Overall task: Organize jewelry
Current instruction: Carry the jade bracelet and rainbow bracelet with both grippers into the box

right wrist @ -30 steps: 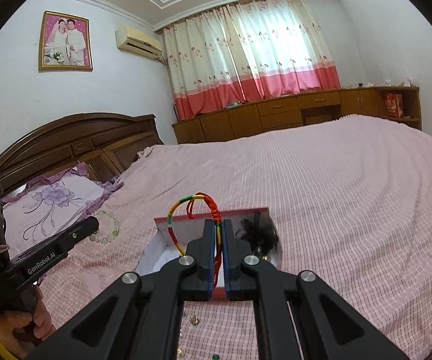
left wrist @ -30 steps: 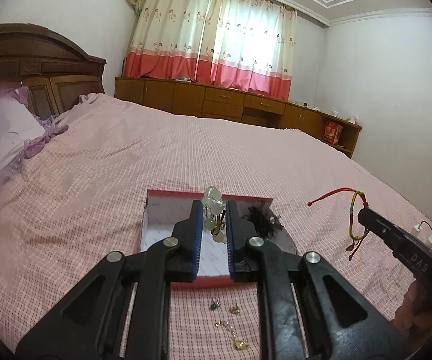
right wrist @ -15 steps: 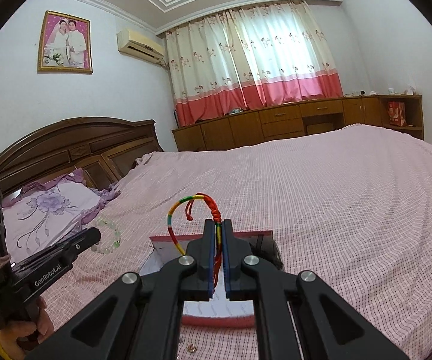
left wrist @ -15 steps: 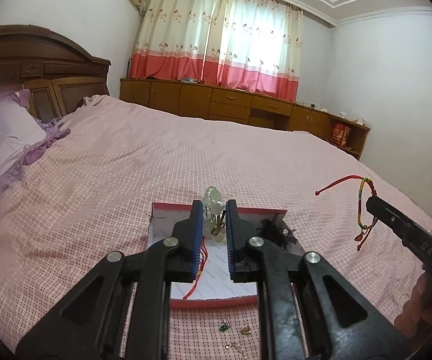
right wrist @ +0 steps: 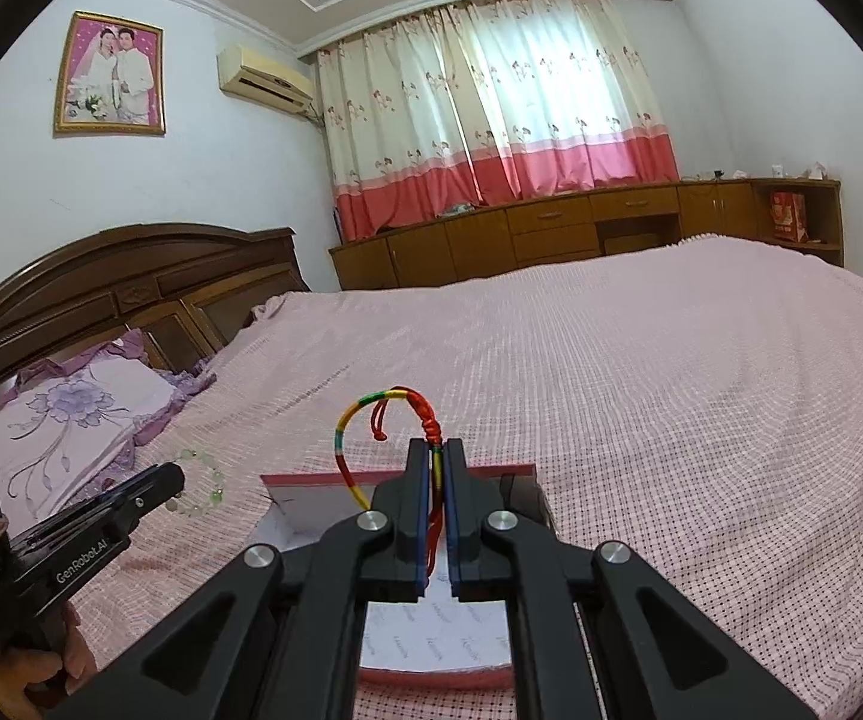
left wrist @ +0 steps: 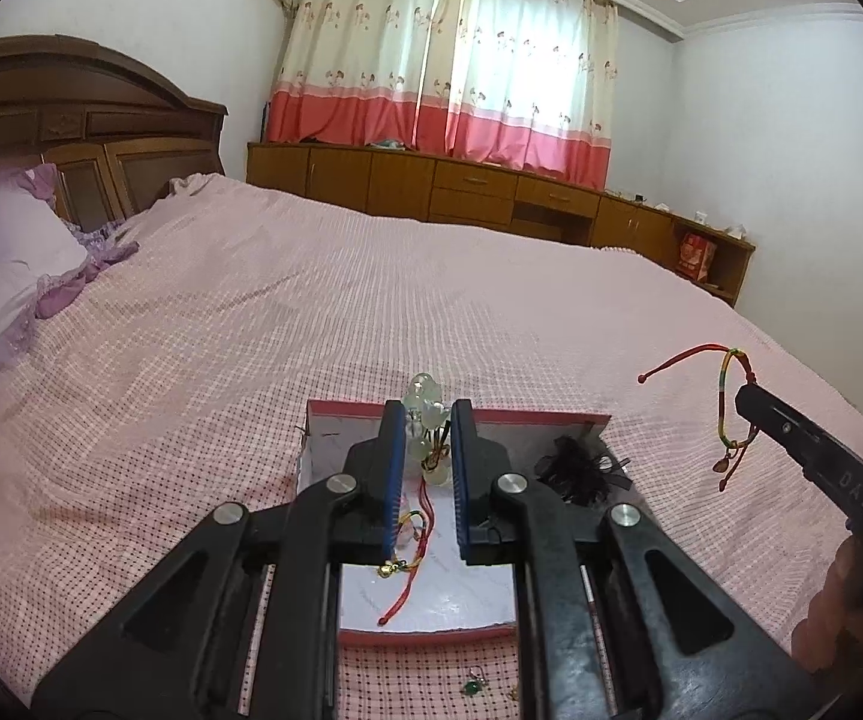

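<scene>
Beads of pale green glass or jade, strung as a bracelet [left wrist: 428, 432], sit pinched between the blue pads of the left tongs [left wrist: 425, 468], and the bracelet hangs just above the red-rimmed box [left wrist: 461, 417] that lies on the bed [left wrist: 311, 300] directly under and ahead of these tongs. Inside the box, below the pads, a red cord piece [left wrist: 413, 564] already rests on the white bottom, and a black feathery ornament [left wrist: 581, 471] lies to the right of the tongs. Small earrings [left wrist: 472, 687] lie on the bed nearer than the box. From the right wrist view, the right tongs [right wrist: 437, 516] are pressed together on a braided string bracelet [right wrist: 383, 414], whose coloured loop stands up beyond the tips, over the same box [right wrist: 395, 474]. I judge both pieces very light; the string one is soft and floppy, so holding it at the knot is best, while the beads are hard, smooth and may slip, so it is better to hold across the strand.
</scene>
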Demonstrator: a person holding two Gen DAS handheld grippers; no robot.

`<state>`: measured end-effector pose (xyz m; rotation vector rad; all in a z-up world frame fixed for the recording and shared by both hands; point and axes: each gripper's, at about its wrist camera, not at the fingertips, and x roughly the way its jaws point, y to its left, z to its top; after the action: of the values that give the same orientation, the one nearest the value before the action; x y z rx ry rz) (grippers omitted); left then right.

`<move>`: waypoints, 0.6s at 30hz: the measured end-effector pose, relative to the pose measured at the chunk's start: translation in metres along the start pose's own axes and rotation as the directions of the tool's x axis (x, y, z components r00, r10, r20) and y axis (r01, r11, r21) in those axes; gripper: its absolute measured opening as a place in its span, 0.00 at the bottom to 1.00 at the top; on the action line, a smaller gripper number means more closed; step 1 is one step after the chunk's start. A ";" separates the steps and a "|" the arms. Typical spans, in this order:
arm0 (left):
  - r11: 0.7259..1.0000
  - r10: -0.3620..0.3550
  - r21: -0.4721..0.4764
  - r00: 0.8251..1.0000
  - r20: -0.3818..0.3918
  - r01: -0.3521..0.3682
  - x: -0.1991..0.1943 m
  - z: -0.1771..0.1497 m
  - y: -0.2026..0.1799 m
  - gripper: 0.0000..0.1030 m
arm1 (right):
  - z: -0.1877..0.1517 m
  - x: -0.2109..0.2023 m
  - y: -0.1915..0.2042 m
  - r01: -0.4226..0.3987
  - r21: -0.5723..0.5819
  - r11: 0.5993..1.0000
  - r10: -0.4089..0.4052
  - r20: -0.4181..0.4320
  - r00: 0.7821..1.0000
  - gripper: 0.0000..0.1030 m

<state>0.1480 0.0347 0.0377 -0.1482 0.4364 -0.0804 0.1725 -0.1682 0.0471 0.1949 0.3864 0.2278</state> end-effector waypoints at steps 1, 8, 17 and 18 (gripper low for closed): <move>1.000 0.004 0.000 1.000 -0.002 -0.004 0.003 -0.001 0.001 0.06 | -0.001 0.003 -0.001 0.003 0.000 1.000 -0.003 -0.005 1.000 0.05; 0.999 0.030 -0.011 0.998 -0.052 -0.031 0.034 -0.019 0.009 0.06 | -0.020 0.037 -0.012 0.026 0.004 1.000 -0.026 -0.068 0.997 0.05; 0.997 0.066 -0.025 0.989 -0.130 -0.070 0.070 -0.049 0.022 0.06 | -0.049 0.084 -0.022 0.053 0.016 0.998 -0.049 -0.163 0.985 0.06; 0.997 0.070 -0.025 0.987 -0.145 -0.075 0.074 -0.052 0.023 0.06 | -0.051 0.088 -0.022 0.055 0.012 0.998 -0.052 -0.175 0.983 0.06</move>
<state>0.1933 0.0429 -0.0432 -0.1572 0.5865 -0.0128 0.2354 -0.1595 -0.0354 0.1814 0.5671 0.1894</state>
